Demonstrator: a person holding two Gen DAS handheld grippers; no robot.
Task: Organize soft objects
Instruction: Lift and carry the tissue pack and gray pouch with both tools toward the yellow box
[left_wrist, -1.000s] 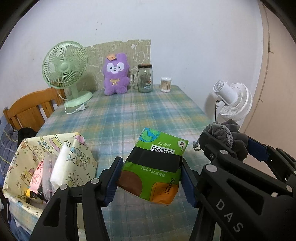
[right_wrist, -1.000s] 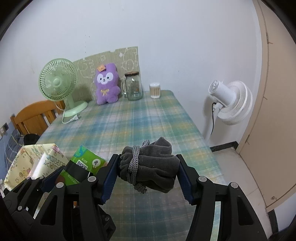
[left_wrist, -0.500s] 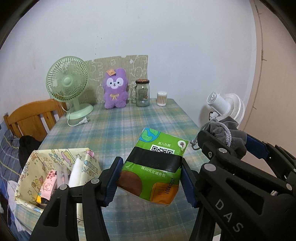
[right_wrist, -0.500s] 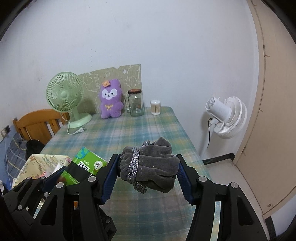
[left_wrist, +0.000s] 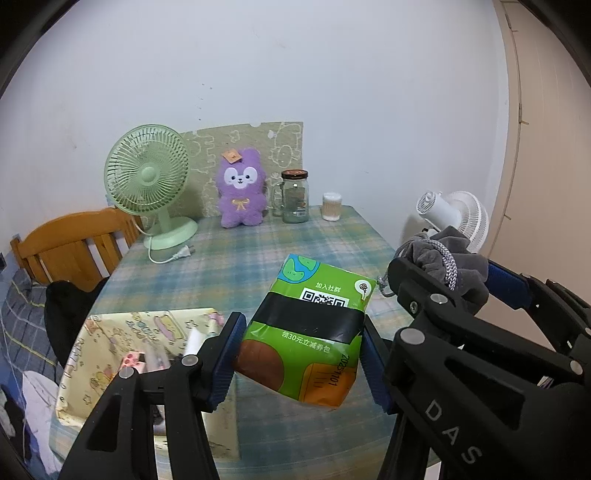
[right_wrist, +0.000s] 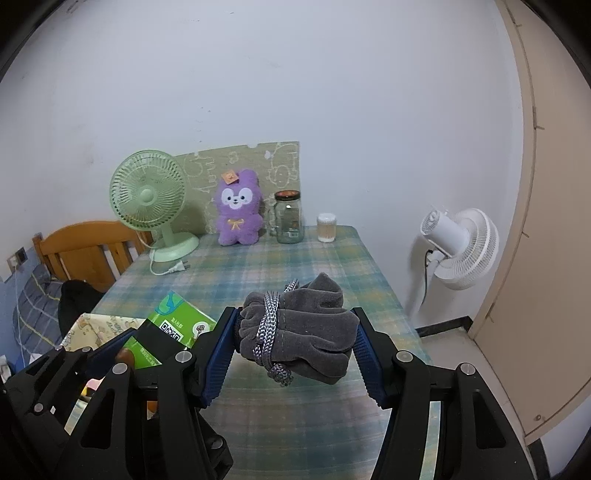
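My left gripper (left_wrist: 301, 354) is shut on a green soft tissue pack (left_wrist: 310, 332) with a black band, held in the air above the plaid table (left_wrist: 236, 266). My right gripper (right_wrist: 295, 352) is shut on a grey velvet drawstring pouch (right_wrist: 303, 332) wound with a grey cord, also lifted off the table. In the left wrist view the pouch (left_wrist: 448, 264) shows at the right. In the right wrist view the tissue pack (right_wrist: 166, 334) shows at the lower left. A cartoon-print fabric bin (left_wrist: 99, 343) stands below my left gripper, with small items inside.
At the table's far end stand a green desk fan (left_wrist: 151, 184), a purple plush toy (left_wrist: 242, 188), a glass jar (left_wrist: 294, 195) and a cotton swab tub (left_wrist: 331, 206). A wooden chair (left_wrist: 70, 240) is at the left, a white fan (right_wrist: 460, 247) at the right.
Both grippers have risen and drawn back from the table with their loads; the table and fabric bin now look lower and farther. The grips have not changed.
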